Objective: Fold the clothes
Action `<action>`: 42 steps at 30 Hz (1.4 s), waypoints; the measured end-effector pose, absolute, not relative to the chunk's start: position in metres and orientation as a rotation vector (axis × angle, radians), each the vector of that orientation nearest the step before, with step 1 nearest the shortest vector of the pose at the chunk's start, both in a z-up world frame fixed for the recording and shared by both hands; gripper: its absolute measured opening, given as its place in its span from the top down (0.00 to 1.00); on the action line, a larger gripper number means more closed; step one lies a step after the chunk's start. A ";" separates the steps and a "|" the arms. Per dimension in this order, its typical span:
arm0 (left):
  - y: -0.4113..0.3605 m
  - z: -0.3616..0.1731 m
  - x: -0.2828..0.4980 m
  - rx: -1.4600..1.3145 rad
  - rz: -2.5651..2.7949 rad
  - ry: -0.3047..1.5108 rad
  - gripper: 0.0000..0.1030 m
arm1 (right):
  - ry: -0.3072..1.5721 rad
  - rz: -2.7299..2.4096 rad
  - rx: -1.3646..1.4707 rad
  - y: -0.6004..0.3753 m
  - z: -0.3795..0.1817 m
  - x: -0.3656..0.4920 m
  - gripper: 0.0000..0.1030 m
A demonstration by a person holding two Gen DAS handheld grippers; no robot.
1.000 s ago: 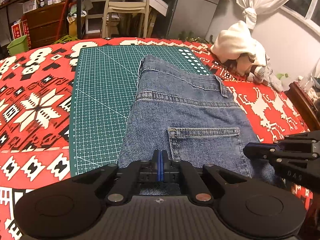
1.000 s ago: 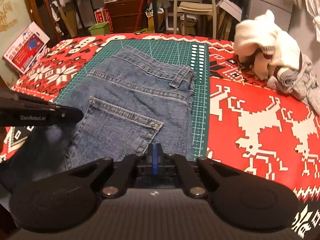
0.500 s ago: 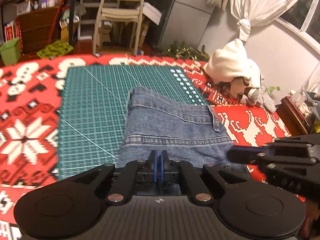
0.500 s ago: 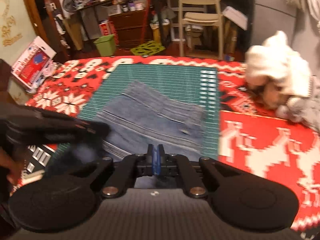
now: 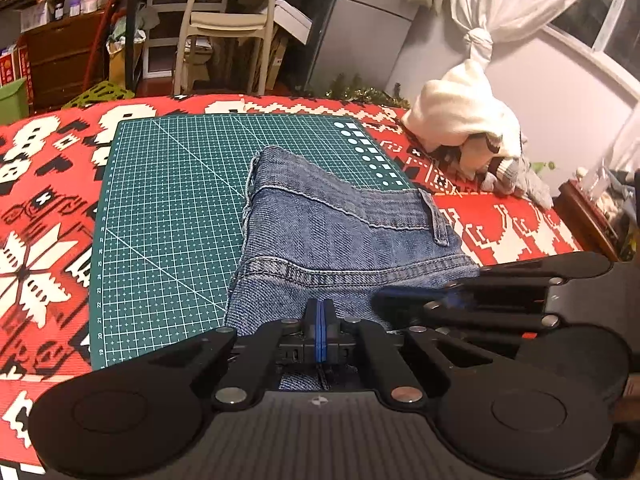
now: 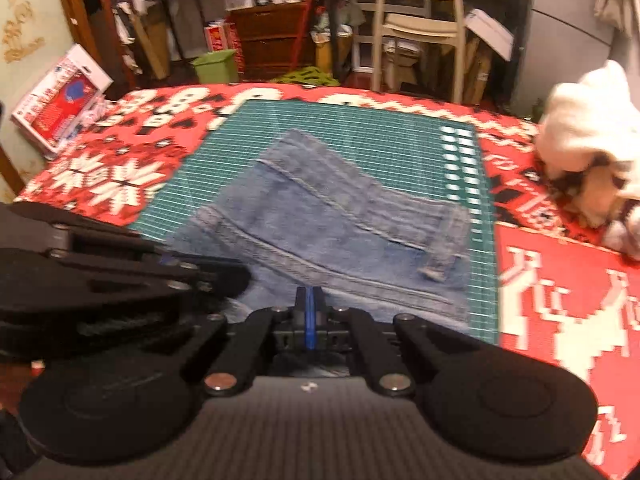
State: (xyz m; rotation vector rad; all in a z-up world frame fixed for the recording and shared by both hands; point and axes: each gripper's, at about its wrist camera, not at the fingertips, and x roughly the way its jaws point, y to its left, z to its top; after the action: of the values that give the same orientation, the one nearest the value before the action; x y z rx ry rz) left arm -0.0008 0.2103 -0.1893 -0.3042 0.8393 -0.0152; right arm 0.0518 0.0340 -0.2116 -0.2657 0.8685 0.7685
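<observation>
I have the jeans (image 5: 340,236) on the green mat (image 5: 168,208), both grippers, left (image 5: 319,320) and right (image 6: 308,312), pinching the near denim edge, lifted. This fold looks half done; laying it forward remains.

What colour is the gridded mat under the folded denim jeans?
The gridded cutting mat is dark green with white lines, clearest in the left wrist view.
</observation>
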 end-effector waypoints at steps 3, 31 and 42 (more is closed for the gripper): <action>0.213 -0.190 -0.001 -0.326 -0.018 0.839 0.97 | 0.866 0.725 -0.274 0.018 -0.210 0.057 1.00; 0.209 -0.190 0.001 -0.305 -0.013 0.843 0.97 | 0.870 0.628 -0.198 -0.023 -0.205 0.066 1.00; 0.213 -0.179 -0.001 -0.339 -0.019 0.841 0.99 | 0.887 0.568 -0.225 -0.030 -0.197 0.070 0.99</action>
State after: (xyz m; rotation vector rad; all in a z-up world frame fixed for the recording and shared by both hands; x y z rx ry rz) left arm -0.0006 0.2130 -0.1790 -0.3386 0.8411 -0.0185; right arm 0.0704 -0.0295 -0.1970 -0.2247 0.8868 0.5679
